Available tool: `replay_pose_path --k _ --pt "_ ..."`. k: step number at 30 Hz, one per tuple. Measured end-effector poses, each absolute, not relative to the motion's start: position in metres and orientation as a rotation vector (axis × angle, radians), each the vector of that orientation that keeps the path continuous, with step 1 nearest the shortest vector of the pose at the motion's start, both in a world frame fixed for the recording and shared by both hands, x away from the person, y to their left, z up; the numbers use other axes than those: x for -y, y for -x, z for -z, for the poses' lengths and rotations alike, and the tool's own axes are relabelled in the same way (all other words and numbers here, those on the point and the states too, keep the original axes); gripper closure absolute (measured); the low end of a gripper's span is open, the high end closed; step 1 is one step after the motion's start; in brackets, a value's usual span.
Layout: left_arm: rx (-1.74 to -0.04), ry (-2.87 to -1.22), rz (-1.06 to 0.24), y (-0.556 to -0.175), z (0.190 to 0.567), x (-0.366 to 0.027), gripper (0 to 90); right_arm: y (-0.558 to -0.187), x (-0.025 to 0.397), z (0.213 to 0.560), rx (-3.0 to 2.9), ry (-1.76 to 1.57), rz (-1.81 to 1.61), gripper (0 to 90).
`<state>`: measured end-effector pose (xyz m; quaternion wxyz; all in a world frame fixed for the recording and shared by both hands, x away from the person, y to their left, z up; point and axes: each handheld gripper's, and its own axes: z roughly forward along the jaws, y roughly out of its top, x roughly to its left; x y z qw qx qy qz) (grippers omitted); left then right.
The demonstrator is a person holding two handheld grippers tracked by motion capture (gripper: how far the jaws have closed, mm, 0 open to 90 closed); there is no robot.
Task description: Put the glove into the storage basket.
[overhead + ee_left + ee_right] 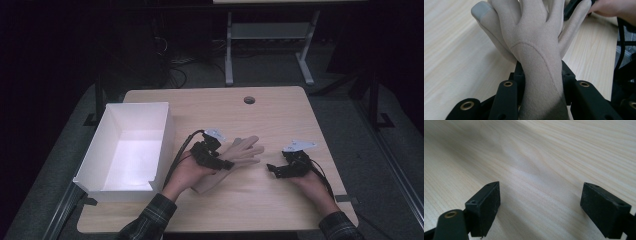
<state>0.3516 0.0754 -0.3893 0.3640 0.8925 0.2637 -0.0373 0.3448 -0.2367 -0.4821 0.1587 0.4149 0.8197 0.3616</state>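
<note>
Clearly the left tool (539,82) is clamped on the cuff end of the soft beige fabric glove (534,42), its black jaws pressing the narrow wrist part from both sides while the fingers fan out ahead. The right tool (540,205) hovers with jaws wide apart and nothing between them, low over the pale wooden table (554,152), just right of the glove's fingertips. The glove lies on the table, just right of the open white rectangular box (131,150). The grip sits on limp cloth only, so a quick lift could let the fabric slide out. The drooping fingers might also catch on the box wall if carried too low, and the glove would drape over the rim instead of dropping inside.
</note>
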Motion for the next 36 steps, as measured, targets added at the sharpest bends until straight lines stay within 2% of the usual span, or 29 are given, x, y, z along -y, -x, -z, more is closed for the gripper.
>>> replay_pose_path --k 18,36 --pt "-0.672 -2.289 0.023 -0.357 0.323 -0.086 67.1 -0.345 0.236 0.482 -2.340 -1.187 -1.038 15.3" --pt "-0.721 -2.264 -0.075 -0.361 0.285 -0.134 67.0 -0.345 0.236 0.482 -2.340 -1.187 -1.037 15.3"
